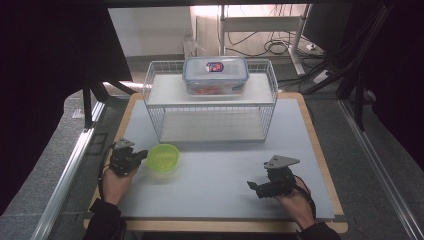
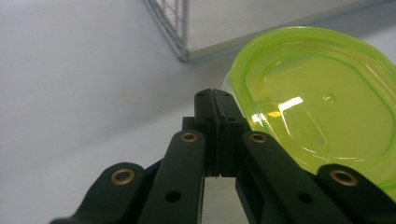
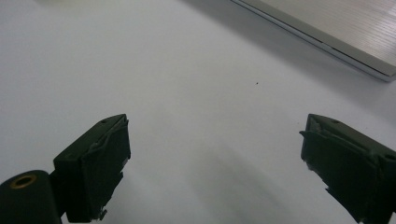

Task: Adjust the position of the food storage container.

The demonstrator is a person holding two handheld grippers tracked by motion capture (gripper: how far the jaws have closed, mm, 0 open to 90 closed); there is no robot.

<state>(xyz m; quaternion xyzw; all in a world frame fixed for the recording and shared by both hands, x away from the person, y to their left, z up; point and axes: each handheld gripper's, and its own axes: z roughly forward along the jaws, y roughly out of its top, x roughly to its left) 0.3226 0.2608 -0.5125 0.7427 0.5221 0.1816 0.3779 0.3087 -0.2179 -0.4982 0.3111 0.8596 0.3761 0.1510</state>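
Observation:
A lime-green plastic lid (image 1: 163, 158) lies on the grey table mat at the front left, and it looms large in the left gripper view (image 2: 322, 102). My left gripper (image 1: 142, 154) sits just left of the lid with its tips by the lid's rim; its jaws are shut flat against each other (image 2: 215, 100) with nothing between them. My right gripper (image 1: 251, 186) rests low over the mat at the front right, pointing left. Its jaws stand wide open (image 3: 212, 161) over bare mat. A clear food box with a blue-rimmed lid (image 1: 215, 75) stands on top of the white wire rack (image 1: 210, 97).
The wire rack spans the back middle of the mat (image 1: 225, 170), with an open lower shelf (image 1: 212, 127). Its white base edge crosses the right gripper view (image 3: 327, 32). A metal rail (image 1: 70, 170) runs along the table's left side. Cables and stands crowd the floor behind.

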